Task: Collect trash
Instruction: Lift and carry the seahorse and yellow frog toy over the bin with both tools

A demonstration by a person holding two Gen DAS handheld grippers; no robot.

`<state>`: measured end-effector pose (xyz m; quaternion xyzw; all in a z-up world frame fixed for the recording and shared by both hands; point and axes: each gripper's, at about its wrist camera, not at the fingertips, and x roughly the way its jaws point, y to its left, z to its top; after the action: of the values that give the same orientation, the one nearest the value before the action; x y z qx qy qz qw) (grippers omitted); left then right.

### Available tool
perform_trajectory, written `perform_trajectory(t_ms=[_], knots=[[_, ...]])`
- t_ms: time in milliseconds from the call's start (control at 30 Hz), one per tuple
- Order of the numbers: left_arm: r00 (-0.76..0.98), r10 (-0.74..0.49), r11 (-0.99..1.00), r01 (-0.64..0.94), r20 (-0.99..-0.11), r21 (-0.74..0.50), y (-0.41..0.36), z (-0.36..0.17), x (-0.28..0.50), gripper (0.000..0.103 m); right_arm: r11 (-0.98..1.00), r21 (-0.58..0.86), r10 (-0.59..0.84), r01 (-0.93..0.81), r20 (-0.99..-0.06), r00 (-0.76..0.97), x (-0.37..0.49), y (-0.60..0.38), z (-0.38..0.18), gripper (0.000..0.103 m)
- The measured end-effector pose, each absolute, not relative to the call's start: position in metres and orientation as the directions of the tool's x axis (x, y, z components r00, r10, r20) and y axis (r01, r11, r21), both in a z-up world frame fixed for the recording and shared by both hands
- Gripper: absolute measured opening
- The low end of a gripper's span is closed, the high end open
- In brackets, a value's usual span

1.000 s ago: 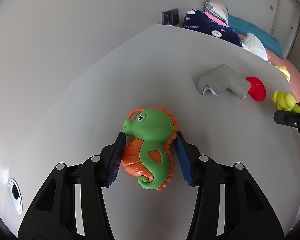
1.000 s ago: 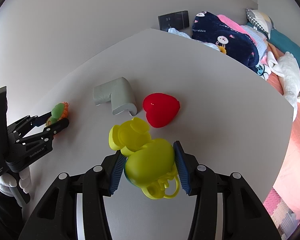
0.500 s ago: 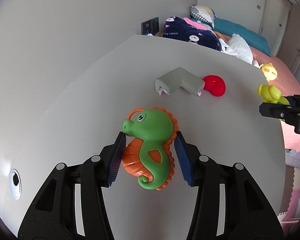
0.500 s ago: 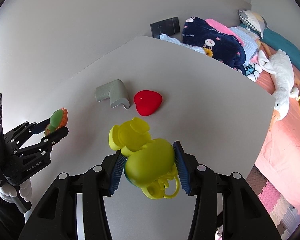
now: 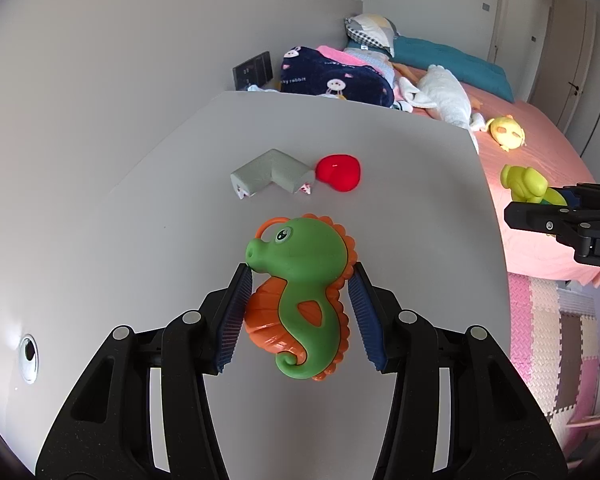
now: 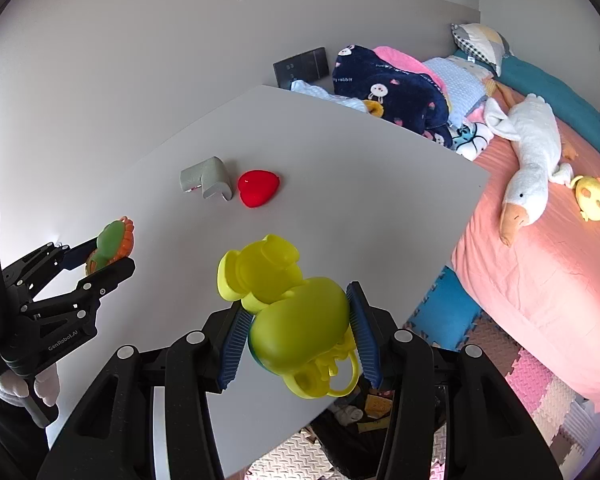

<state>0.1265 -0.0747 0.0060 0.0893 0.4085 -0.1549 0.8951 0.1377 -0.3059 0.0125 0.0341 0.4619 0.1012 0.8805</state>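
Observation:
My left gripper (image 5: pixel 298 312) is shut on a green and orange seahorse toy (image 5: pixel 300 288) and holds it above the grey table (image 5: pixel 148 216). My right gripper (image 6: pixel 298 332) is shut on a yellow toy (image 6: pixel 284 300) and holds it above the table's near edge. Each gripper shows in the other view: the right gripper (image 5: pixel 540 204) with the yellow toy (image 5: pixel 524 184), the left gripper (image 6: pixel 100 256) with the seahorse toy (image 6: pixel 112 240). A grey corner guard (image 5: pixel 268 174) (image 6: pixel 206 178) and a red heart (image 5: pixel 338 172) (image 6: pixel 258 188) lie side by side on the table.
A wall (image 5: pixel 80 80) runs along the table's left side. A bed with a pink sheet (image 6: pixel 540 260) lies to the right, with a dark blanket (image 6: pixel 392 88), a white goose plush (image 6: pixel 528 176) and a yellow plush (image 6: pixel 592 198). Foam floor mats (image 6: pixel 540 376) show below.
Both grippers have risen and pulled back from the table with their toys still held. The corner guard and heart look farther away. More of the bed and floor is in view.

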Motion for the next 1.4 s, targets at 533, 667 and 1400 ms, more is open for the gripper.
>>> perform_trajectory(t_ms=[533, 667, 1400], knots=[[0.592, -0.29, 0.883, 0.468, -0.752, 0.027, -0.148, 0.019, 0.086, 0.049, 0.987, 0.148, 0.158, -0.067, -0.787, 0.597, 0.084, -0.368, 0.03, 0.049], [0.579, -0.313, 0.869, 0.494, -0.753, 0.019, -0.164, 0.019, 0.079, 0.049, 0.989, 0.146, 0.138, -0.036, -0.783, 0.606, 0.073, -0.385, 0.032, 0.049], [0.49, -0.421, 0.751, 0.661, -0.763, 0.01, -0.26, 0.018, 0.027, 0.049, 0.982, 0.131, 0.022, 0.134, -0.79, 0.613, 0.017, -0.478, 0.027, 0.049]])
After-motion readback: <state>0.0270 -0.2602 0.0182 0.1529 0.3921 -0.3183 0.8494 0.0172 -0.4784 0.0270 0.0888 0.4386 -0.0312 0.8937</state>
